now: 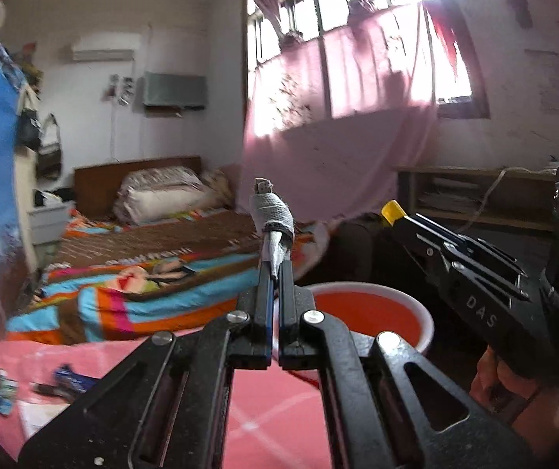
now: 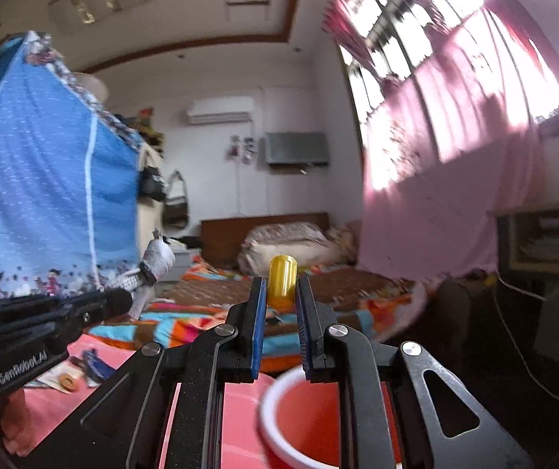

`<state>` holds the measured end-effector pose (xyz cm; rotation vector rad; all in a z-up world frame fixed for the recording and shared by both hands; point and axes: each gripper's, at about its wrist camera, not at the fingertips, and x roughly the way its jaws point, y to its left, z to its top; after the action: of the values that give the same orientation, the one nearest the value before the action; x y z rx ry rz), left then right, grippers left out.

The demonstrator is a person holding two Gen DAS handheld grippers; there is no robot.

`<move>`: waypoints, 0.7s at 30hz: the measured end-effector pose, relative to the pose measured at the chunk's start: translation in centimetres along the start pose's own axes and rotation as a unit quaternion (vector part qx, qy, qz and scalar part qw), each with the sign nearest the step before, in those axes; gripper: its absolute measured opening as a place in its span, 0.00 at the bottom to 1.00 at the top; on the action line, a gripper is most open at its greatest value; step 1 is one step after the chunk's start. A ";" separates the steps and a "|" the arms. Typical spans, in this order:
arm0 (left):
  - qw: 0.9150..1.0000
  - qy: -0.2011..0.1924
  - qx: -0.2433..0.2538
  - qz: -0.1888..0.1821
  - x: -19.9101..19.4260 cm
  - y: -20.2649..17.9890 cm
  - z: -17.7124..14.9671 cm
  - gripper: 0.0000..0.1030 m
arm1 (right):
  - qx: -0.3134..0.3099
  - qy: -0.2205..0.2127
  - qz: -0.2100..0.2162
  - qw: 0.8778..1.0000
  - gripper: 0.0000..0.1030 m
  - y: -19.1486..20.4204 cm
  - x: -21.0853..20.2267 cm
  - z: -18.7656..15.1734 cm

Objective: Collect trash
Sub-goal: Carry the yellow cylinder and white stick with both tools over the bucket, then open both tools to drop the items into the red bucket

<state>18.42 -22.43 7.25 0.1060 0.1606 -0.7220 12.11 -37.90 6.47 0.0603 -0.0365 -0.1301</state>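
My left gripper [image 1: 277, 265] is shut on a crumpled grey wrapper [image 1: 272, 215] that sticks up past its fingertips. Just beyond and below it stands a red basin with a white rim [image 1: 425, 314]. At the right of the left wrist view, my right gripper [image 1: 396, 217] carries a small yellow cap [image 1: 392, 210]. In the right wrist view the right gripper [image 2: 282, 297] is shut on that yellow cap [image 2: 282, 279], above the near edge of the red basin [image 2: 310, 418]. My left gripper [image 2: 124, 301] shows at the left with the grey wrapper [image 2: 156, 264].
A pink cloth [image 1: 271, 402] covers the surface under both grippers, with paper scraps and blue packets [image 1: 70, 381] at its left. Behind lie a bed with a striped blanket [image 1: 142, 273], a blue fabric wardrobe [image 2: 44, 179], a pink curtain [image 1: 357, 117] and a low shelf [image 1: 475, 195].
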 end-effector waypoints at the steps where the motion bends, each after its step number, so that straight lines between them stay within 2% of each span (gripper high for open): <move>1: 1.000 0.008 -0.002 -0.008 0.6 -0.4 -0.1 0.08 | 0.007 0.006 -0.008 1.000 0.12 -0.7 0.1 -0.1; 6: 0.998 0.043 -0.023 -0.036 3.3 -1.7 -0.4 0.08 | 0.028 0.037 -0.039 0.998 0.12 -3.0 0.3 -0.8; 13: 0.992 0.098 -0.054 -0.064 7.0 -2.9 -0.7 0.08 | 0.044 0.080 -0.060 0.994 0.12 -4.9 1.1 -1.9; 21: 0.977 0.176 -0.085 -0.088 10.9 -3.6 -2.1 0.08 | 0.088 0.136 -0.065 0.985 0.12 -6.9 2.8 -3.4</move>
<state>23.88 -31.91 3.09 0.0563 0.5754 -0.8584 14.15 -44.87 2.74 0.2566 0.2291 -0.2475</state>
